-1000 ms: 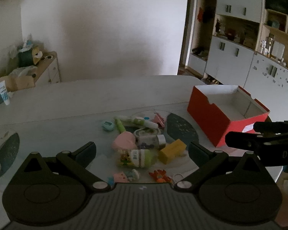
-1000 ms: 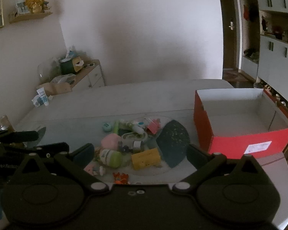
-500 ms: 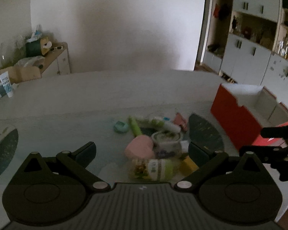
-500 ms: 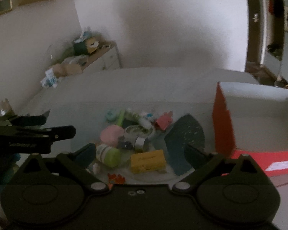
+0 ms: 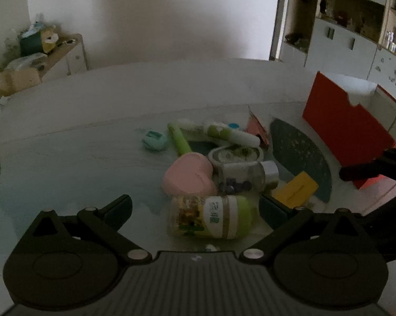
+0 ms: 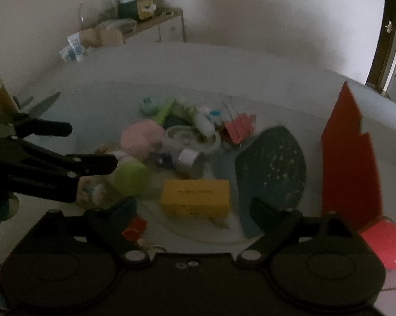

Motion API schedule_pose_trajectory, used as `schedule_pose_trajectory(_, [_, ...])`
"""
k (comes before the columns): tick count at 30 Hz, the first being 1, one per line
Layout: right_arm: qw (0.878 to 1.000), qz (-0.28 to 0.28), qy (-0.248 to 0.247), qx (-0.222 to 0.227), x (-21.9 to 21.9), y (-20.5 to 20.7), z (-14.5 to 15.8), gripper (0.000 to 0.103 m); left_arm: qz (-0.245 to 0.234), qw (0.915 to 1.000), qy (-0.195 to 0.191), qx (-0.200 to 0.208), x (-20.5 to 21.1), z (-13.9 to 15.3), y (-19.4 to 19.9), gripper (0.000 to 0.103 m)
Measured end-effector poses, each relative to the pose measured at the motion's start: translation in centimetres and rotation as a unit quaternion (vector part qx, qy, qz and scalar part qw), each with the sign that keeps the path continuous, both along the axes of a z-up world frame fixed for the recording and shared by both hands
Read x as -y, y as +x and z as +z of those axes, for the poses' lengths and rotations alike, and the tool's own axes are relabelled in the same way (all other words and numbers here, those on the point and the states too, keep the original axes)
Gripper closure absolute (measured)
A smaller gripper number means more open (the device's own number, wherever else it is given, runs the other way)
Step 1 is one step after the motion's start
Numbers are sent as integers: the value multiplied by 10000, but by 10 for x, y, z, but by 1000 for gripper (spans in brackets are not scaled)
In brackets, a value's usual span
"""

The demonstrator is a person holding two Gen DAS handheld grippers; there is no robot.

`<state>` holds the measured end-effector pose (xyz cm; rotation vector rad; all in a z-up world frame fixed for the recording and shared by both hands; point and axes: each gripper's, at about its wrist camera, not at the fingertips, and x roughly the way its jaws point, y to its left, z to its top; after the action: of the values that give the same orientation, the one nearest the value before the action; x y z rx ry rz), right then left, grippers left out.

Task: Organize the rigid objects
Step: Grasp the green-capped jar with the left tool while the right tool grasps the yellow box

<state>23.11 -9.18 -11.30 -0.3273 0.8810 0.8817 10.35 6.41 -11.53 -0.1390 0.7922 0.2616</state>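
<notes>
My left tool (image 5: 195,206) hangs low over the pile on the surface (image 5: 92,121), its fingers spread wide apart with nothing between them. Just ahead of them lies a green-capped bottle (image 5: 211,217) on its side, label up, and right behind it a pink heart-shaped box (image 5: 188,176) touching a clear jar with a silver cap (image 5: 246,175). A round tin (image 5: 234,155) sits behind that jar. Farther back lie a lime-green stick (image 5: 178,138), a white and green tube (image 5: 229,133) and a small teal piece (image 5: 154,141) off to the left, apart from the heap.

My right tool (image 6: 192,208) is also spread open and empty, hovering near the yellow block (image 6: 195,197), which lies flat between its fingers' line of sight, close to the dark green patch (image 6: 271,168) on the surface. From this side the green cap faces me and a red folded piece (image 6: 238,127) rests behind the tin. Some small orange bits (image 6: 134,227) lie by my left-hand finger (image 6: 121,209), too blurred to name.

The red box (image 5: 345,129) stands open at the right edge of the surface, well apart from the pile
</notes>
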Motion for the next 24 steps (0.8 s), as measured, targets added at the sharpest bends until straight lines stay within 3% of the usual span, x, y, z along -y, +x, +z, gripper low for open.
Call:
schedule_pose_trajectory(9, [9998, 114, -190, -7, -13, 7, -24, 13, -47, 9996, 57, -263, 2, -22, 18, 0])
schedule_pose_trajectory(15, [9997, 62, -254, 16, -19, 9, -32, 21, -22, 9994, 40, -333, -1, -28, 22, 1])
schedule_pose_trajectory(19, [9996, 4, -276, 37, -21, 8, -32, 32, -70, 9995, 6, -303, 0, -27, 21, 11])
schedule_pose_trajectory(22, [9995, -35, -296, 64, -22, 7, -31, 33, -73, 9994, -28, -347, 1, -27, 21, 20])
schedule_pose_trajectory(24, [9994, -54, -324, 106, -23, 6, -31, 33, -37, 9993, -8, -377, 1, -26, 20, 20])
